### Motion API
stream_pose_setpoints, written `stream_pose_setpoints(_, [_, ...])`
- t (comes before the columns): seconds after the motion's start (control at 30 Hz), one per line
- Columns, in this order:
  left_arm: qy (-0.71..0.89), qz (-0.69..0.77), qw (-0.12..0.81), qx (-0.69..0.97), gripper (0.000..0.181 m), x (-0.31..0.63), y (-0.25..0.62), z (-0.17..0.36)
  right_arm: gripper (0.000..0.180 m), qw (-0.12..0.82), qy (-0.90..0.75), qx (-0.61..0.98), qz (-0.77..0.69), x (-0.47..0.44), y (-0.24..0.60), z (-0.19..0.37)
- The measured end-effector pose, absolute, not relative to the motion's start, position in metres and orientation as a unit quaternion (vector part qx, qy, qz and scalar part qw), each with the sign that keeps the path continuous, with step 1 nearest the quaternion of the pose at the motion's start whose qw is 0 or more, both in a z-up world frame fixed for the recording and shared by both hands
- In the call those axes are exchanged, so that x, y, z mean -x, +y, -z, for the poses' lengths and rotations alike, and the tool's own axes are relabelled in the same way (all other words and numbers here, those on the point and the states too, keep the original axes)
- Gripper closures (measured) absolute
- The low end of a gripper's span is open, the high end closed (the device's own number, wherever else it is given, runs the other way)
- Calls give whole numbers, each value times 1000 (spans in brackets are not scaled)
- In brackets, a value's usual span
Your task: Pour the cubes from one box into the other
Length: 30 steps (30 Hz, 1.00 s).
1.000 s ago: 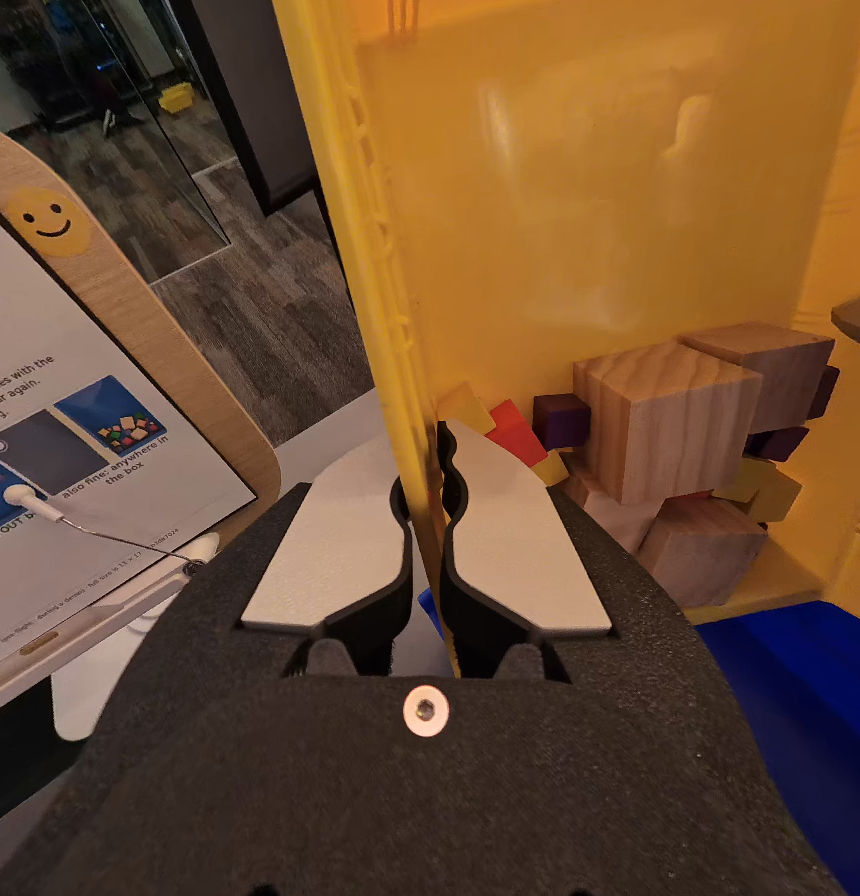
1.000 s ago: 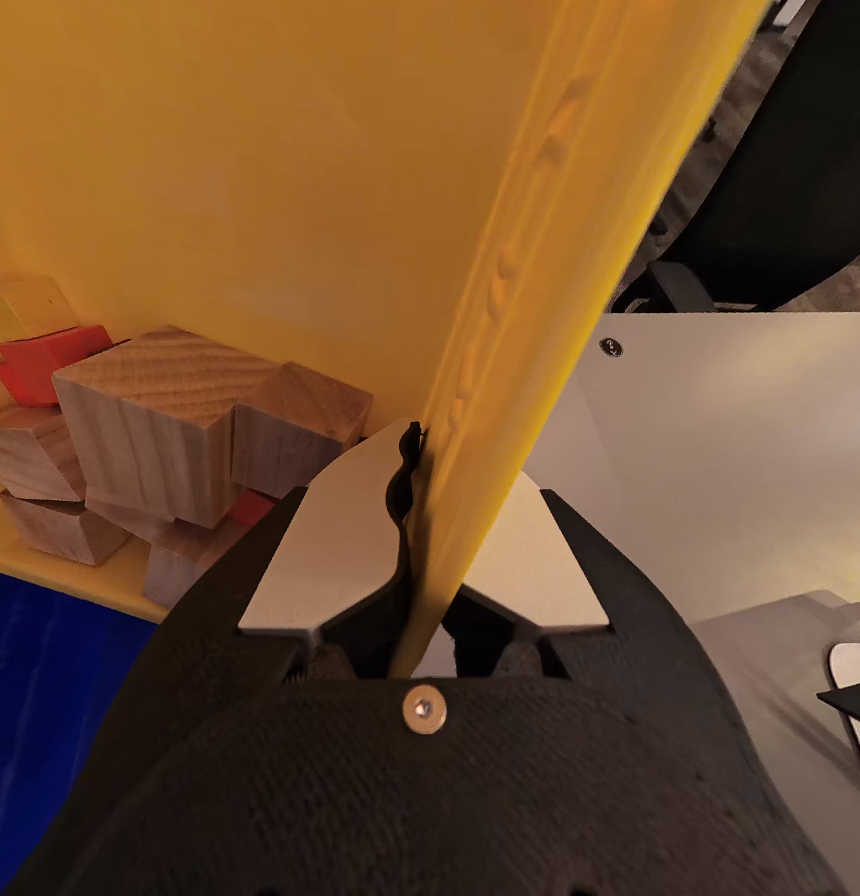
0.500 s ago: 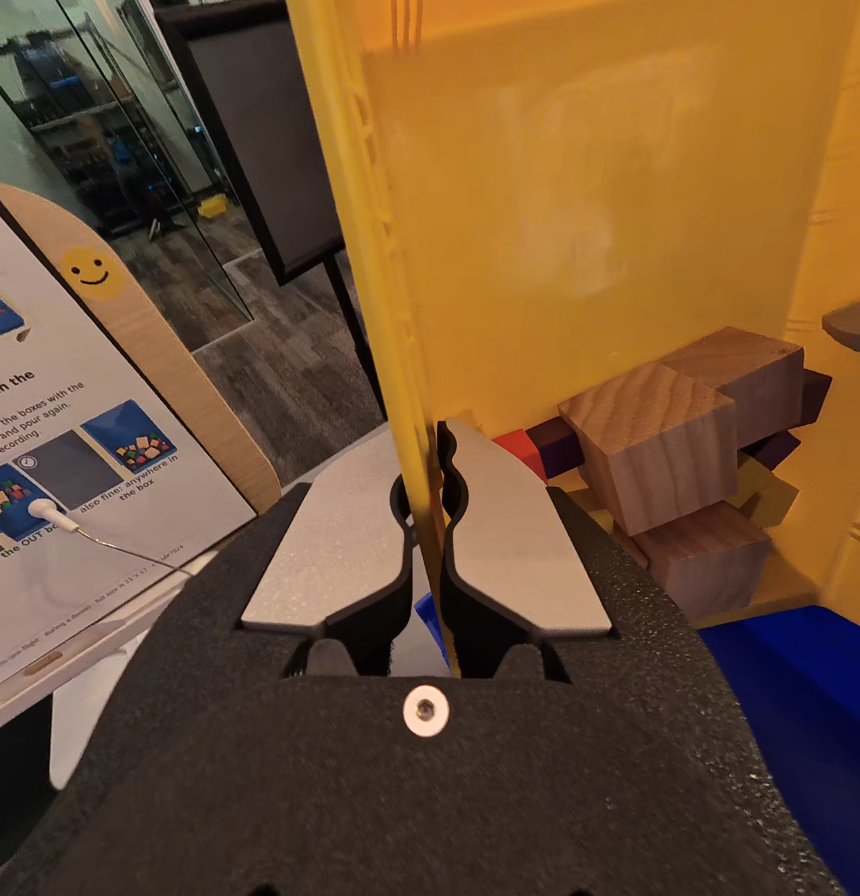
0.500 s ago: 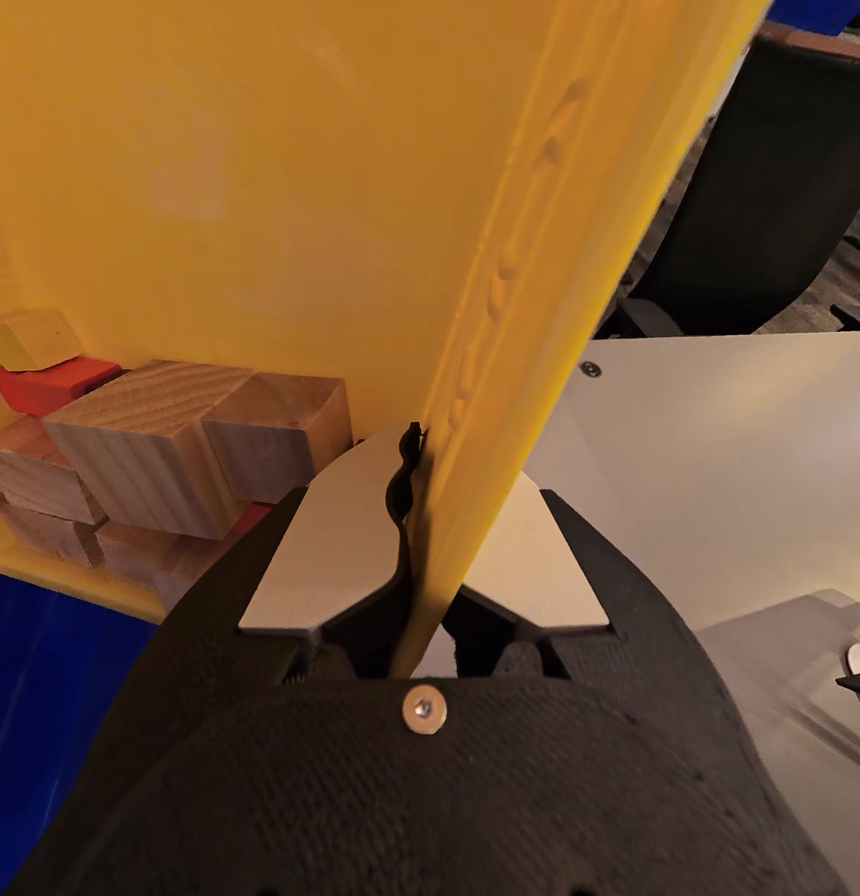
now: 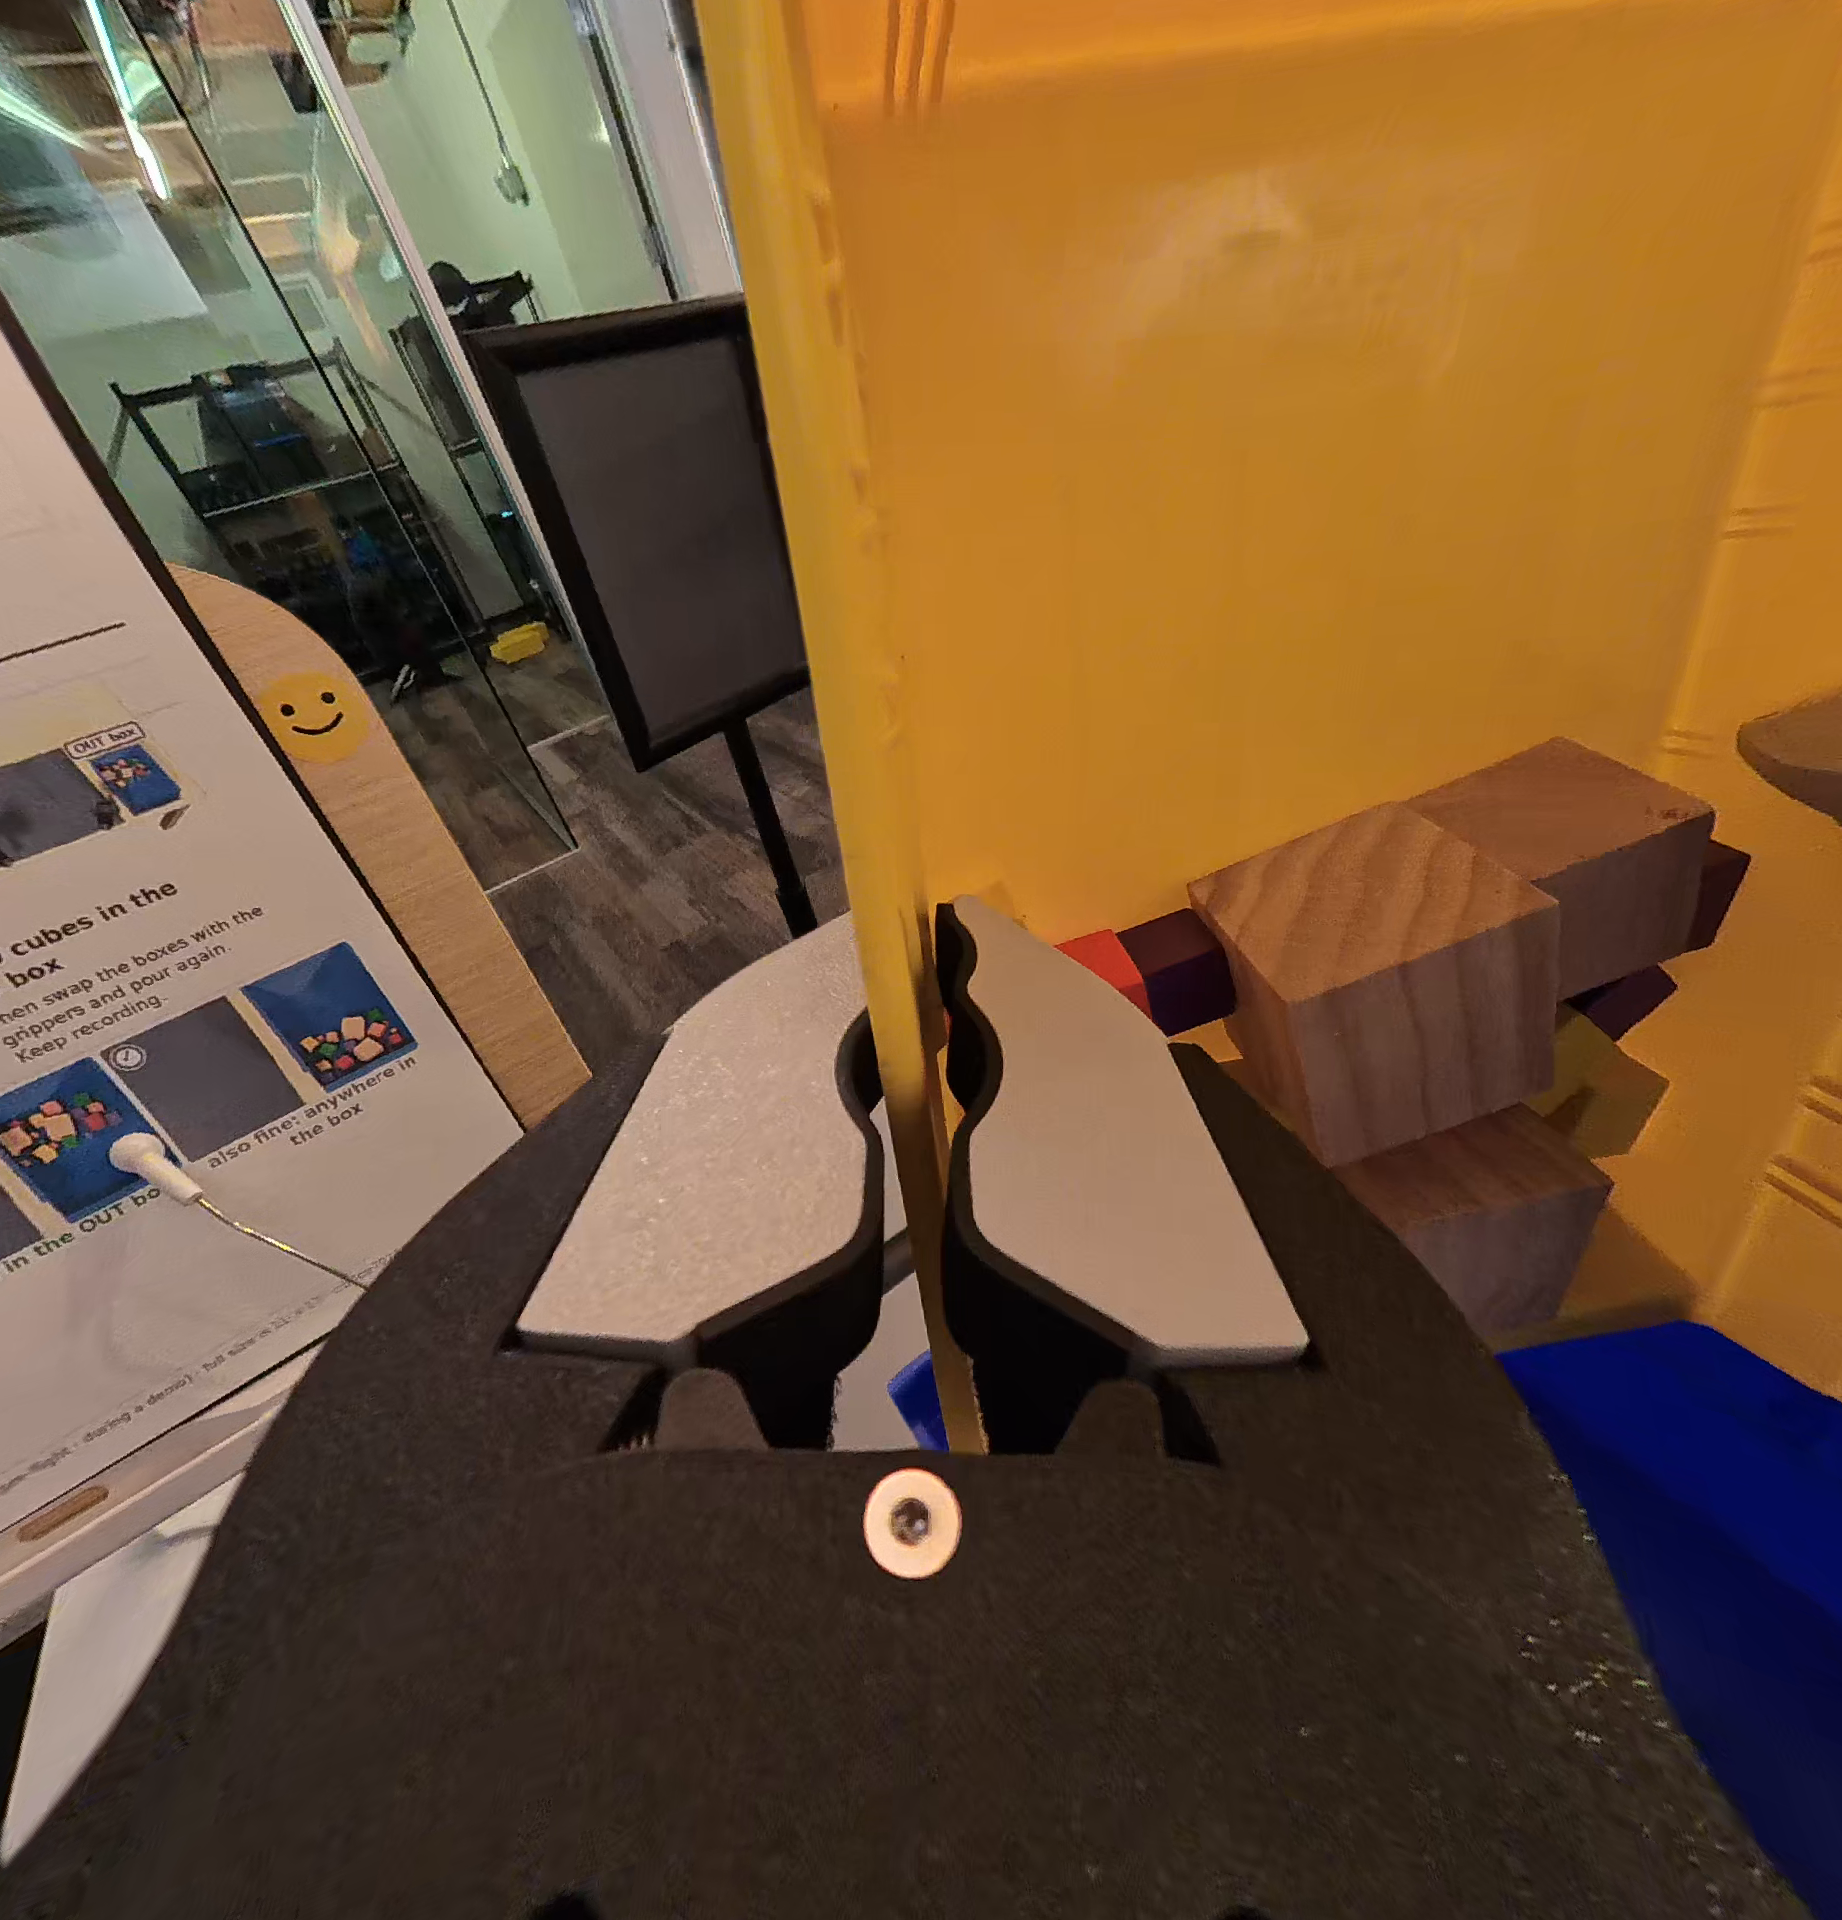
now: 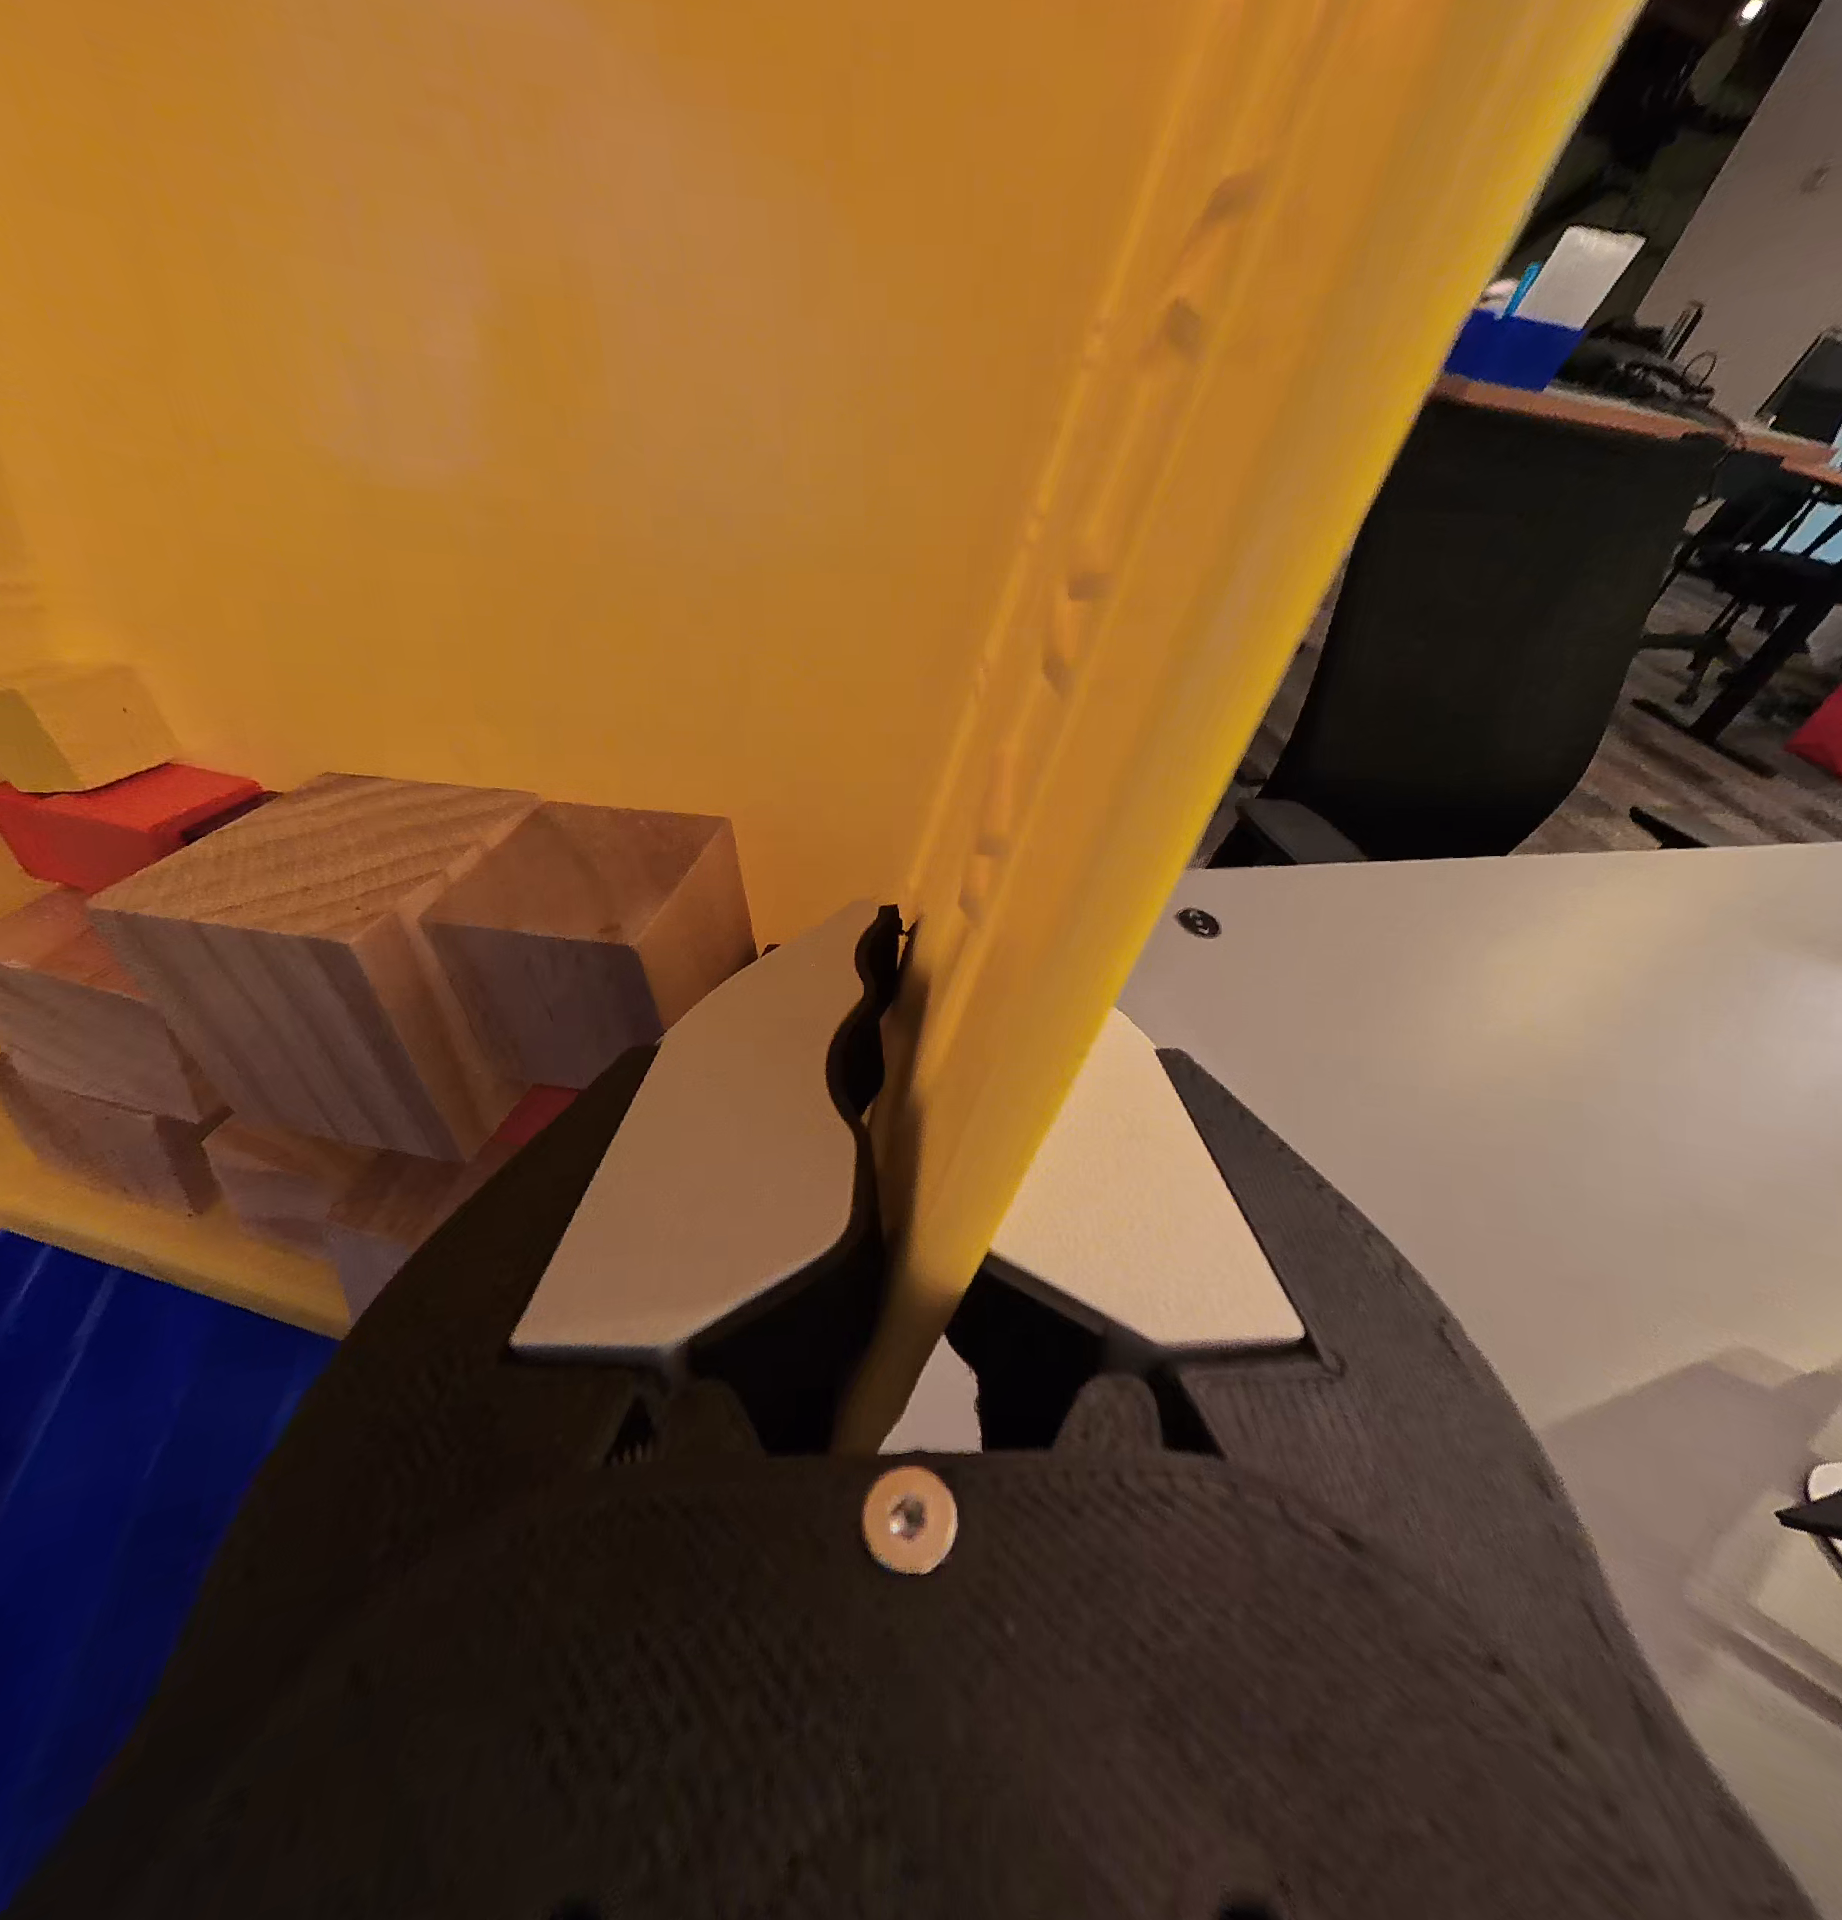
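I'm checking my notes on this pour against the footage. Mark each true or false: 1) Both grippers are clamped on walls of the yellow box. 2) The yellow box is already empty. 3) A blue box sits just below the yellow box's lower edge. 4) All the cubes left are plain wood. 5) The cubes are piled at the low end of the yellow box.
1) True: the left gripper and right gripper each pinch a wall of the yellow box.
2) False: cubes remain inside, such as a large wooden cube.
3) True: the blue box lies right under that edge.
4) False: there is also a red cube and a purple cube.
5) True.
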State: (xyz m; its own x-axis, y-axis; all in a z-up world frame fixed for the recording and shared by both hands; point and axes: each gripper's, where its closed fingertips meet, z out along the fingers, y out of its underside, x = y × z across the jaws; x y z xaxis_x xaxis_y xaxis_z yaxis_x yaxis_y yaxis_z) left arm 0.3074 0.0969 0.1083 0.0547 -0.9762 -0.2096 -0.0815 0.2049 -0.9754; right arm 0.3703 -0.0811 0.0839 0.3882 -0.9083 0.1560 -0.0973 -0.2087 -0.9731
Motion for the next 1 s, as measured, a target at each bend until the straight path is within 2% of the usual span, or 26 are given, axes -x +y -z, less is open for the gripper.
stream_pose_setpoints(0.23, [536,430,566,455,175,-303,91,-117,176,518,368,642,430,-364,-87,-95])
stream_pose_setpoints(0.63, [536,428,540,487,175,-305,93,-100,176,493,373,655,435,-361,-88,-86])
stream_pose_setpoints(1.0, [536,442,544,471,175,-299,90,-105,176,499,365,645,450,-354,-92,-94])
